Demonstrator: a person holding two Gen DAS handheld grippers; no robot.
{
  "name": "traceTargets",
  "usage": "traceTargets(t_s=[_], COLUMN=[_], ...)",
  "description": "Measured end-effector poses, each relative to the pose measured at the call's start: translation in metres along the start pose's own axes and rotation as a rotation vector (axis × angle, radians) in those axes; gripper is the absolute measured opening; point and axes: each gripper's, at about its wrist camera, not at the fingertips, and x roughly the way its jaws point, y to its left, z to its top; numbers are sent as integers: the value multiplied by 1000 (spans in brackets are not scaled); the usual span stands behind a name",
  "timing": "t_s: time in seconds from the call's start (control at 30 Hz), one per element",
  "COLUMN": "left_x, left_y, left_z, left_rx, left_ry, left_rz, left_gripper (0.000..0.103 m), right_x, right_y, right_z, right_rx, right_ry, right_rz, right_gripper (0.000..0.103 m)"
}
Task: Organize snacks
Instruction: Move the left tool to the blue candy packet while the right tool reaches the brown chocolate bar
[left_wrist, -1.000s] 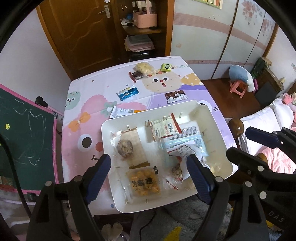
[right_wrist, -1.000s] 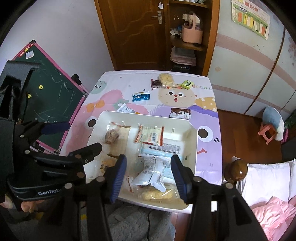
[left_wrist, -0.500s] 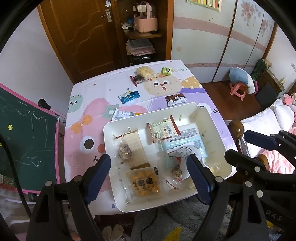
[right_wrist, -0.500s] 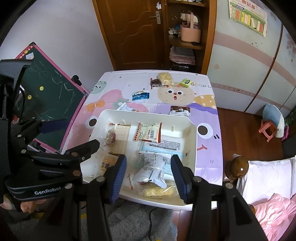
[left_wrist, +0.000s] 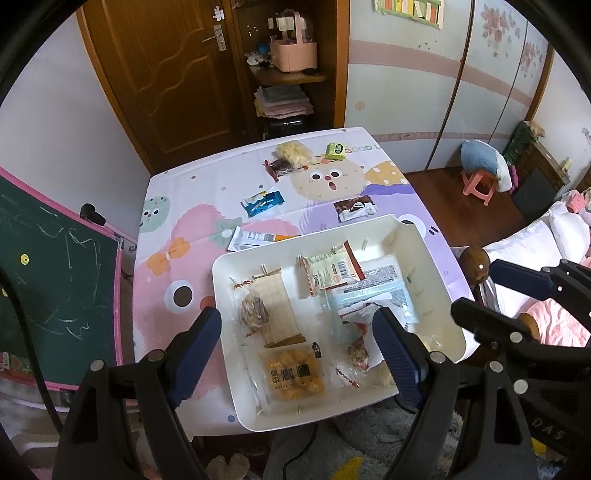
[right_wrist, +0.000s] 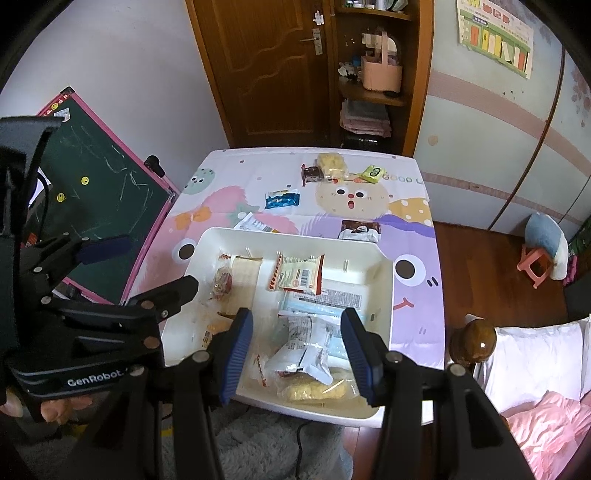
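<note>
A white tray (left_wrist: 432, 254) (right_wrist: 384, 295) sits on the near part of a cartoon-print table and holds several snack packets, among them an orange packet (left_wrist: 295, 376) and a red-edged packet (left_wrist: 328, 271) (right_wrist: 297, 277). Loose snacks lie beyond it: a blue packet (left_wrist: 262, 201) (right_wrist: 282, 198), a brown packet (left_wrist: 354, 208) (right_wrist: 360, 229), a white packet (left_wrist: 255, 238), a yellow bag (left_wrist: 293, 153) (right_wrist: 332, 164) and a green packet (left_wrist: 336, 150) (right_wrist: 373, 173). My left gripper (left_wrist: 299, 354) is open and empty, high above the tray. My right gripper (right_wrist: 295, 350) is open and empty above the tray's near side.
A green chalkboard (left_wrist: 55, 288) (right_wrist: 96, 206) leans at the table's left. A wooden door (left_wrist: 166, 74) and shelf (left_wrist: 291, 74) stand behind the table. A wooden bedpost knob (right_wrist: 474, 341), bed pillows (right_wrist: 535, 354) and a pink stool (left_wrist: 480, 186) are on the right.
Both grippers have drawn back and risen a little, so the table and tray look smaller and farther. Jaws stay open. Nothing on the table moved.
</note>
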Motion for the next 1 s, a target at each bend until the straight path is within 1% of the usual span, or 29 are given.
traceTargets(t_s=[0.33, 0.57, 0.77, 0.87, 1.0], left_x=[3, 10, 18, 19, 20], left_y=[12, 29, 46, 51, 52], left_z=[16, 30, 50, 64, 85], left_rx=[-7, -39, -69, -54, 3], left_ry=[-29, -41, -57, -80, -120], left_rz=[19, 42, 70, 95, 135], left_gripper=[83, 83, 83, 83, 84], right_x=[3, 15, 24, 27, 29], right_y=[-9, -14, -24, -32, -45], right_z=[10, 22, 37, 48, 67], right_rx=[27, 48, 77, 90, 94], right_ry=[-24, -9, -4, -6, -26], right_rz=[2, 13, 15, 9, -25], right_gripper=[50, 50, 50, 50, 50])
